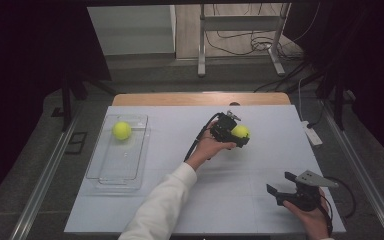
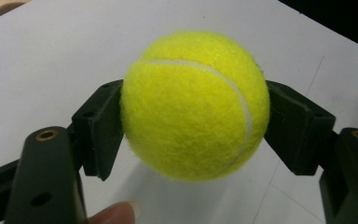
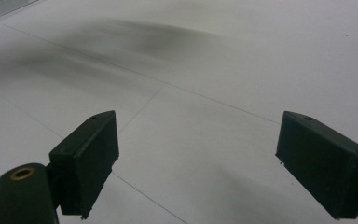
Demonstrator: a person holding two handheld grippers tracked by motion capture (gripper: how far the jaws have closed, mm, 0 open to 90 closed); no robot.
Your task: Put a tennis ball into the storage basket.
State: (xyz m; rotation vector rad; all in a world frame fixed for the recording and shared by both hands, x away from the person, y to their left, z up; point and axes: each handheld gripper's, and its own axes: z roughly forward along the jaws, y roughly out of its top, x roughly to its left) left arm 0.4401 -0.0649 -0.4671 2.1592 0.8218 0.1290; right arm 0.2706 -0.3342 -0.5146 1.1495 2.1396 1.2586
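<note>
The bench (image 1: 260, 200) carries a white work surface with a clear tray (image 1: 102, 172) at its left side; one tennis ball (image 1: 122, 130) already lies in the tray's far end. The step in hand is judged to be the transfer of a second ball into that tray

The left tool (image 1: 238, 135) sits right of the bench centre, well apart from the tray, and is clamped on the held ball (image 2: 193, 105). In the left gripper view both pads (image 2: 100, 128) press the felt at opposite sides near the ball's widest line, and a shadow beneath suggests the ball is clear of the surface. The right tool (image 1: 281, 183) rests near the front right corner with its jaws spread wide and nothing between them

Procedure, as judged from this state:
- Maintain clamp pressure throughout the carry; the ball is round and will roll if released early
- Lift high enough to pass the tray rim before moving left
- Lower into the bare near half of the tray, apart from the resting ball, to avoid knocking it
- Release low, close to the tray floor, to limit bounce
- Leave the right tool parked, out of the carry path
</note>
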